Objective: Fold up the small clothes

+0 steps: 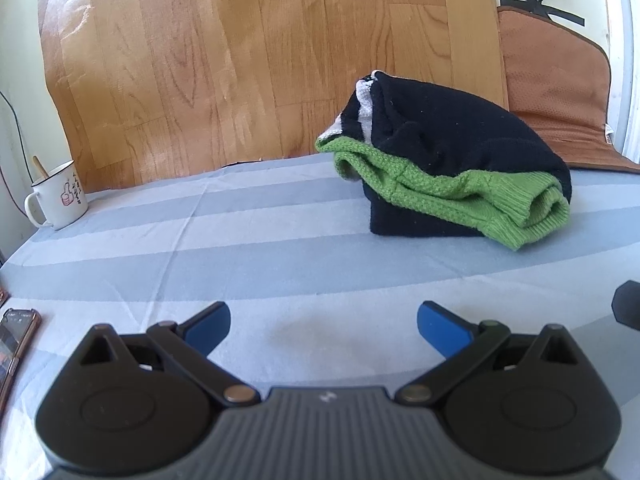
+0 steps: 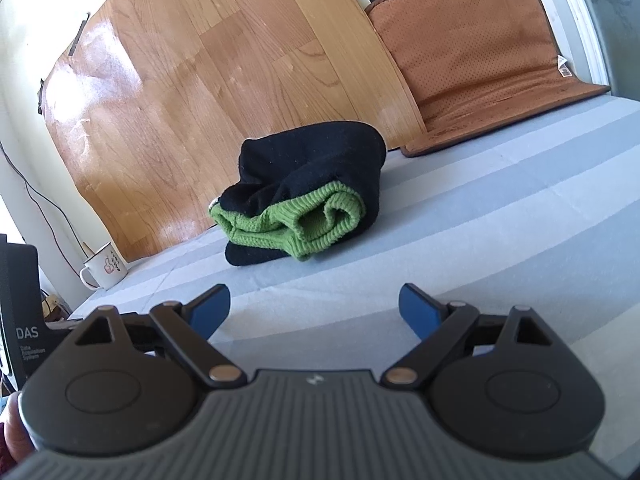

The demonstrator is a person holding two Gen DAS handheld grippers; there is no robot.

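A small black knit garment with green ribbed trim [image 1: 448, 164] lies folded in a compact bundle on the grey striped sheet [image 1: 240, 248]; a bit of white shows at its far end. It also shows in the right wrist view [image 2: 304, 196], ahead of centre. My left gripper [image 1: 323, 326] is open and empty, low over the sheet, well short of the bundle and to its left. My right gripper [image 2: 314, 310] is open and empty, a short way in front of the bundle.
A white enamel mug [image 1: 60, 194] with a wooden stick stands at the far left edge, also in the right wrist view [image 2: 103, 266]. A phone [image 1: 16, 340] lies at the left. A wooden board [image 1: 260, 60] and a brown cushion [image 2: 476, 56] lean on the wall behind.
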